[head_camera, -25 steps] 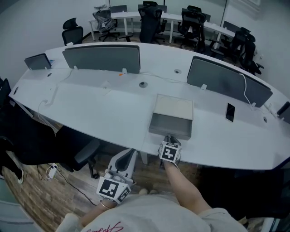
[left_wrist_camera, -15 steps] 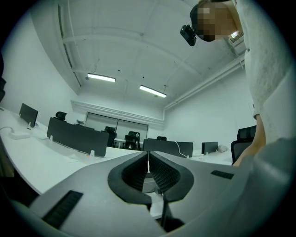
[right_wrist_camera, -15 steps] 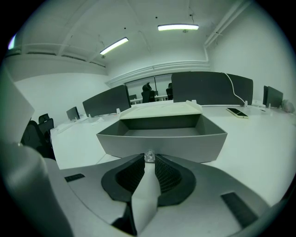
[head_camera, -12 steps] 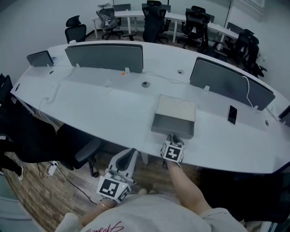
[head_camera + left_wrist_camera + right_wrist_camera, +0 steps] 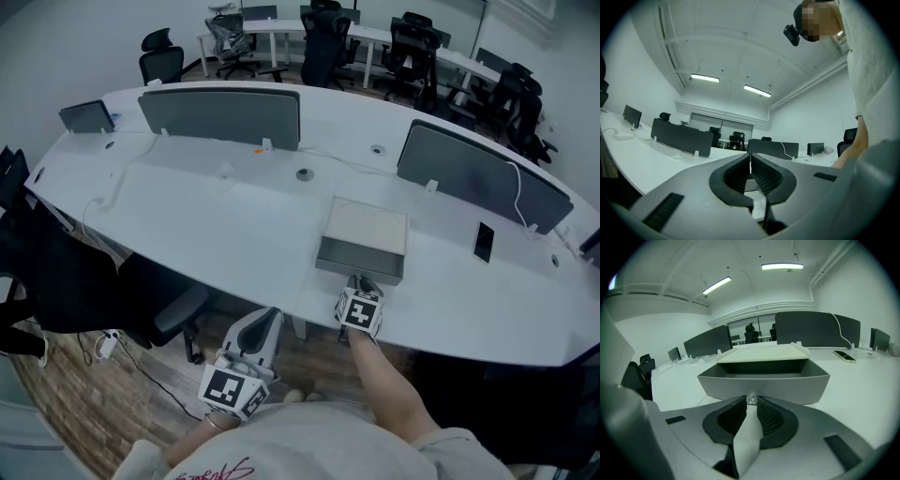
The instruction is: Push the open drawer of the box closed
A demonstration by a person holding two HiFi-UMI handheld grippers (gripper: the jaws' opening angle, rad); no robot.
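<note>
A pale box [image 5: 367,225] lies on the white table [image 5: 206,225], its grey drawer [image 5: 359,260] pulled out toward me. In the right gripper view the drawer [image 5: 764,376] fills the middle, showing its hollow inside, with a small knob [image 5: 751,398] on its front. My right gripper [image 5: 361,281] is shut, its tips [image 5: 751,402] up against that knob. My left gripper [image 5: 269,317] hangs below the table's near edge, off to the left of the box. It is shut with nothing in it [image 5: 750,161].
A phone [image 5: 484,242] lies right of the box. Two dark desk dividers [image 5: 223,114] [image 5: 483,176] stand behind it, with a cable across the table. Office chairs line the back of the room. Another chair [image 5: 164,302] sits under the table at left.
The right gripper has moved forward against the drawer front, and less of the drawer shows outside the box than before. The left gripper has stayed put.
</note>
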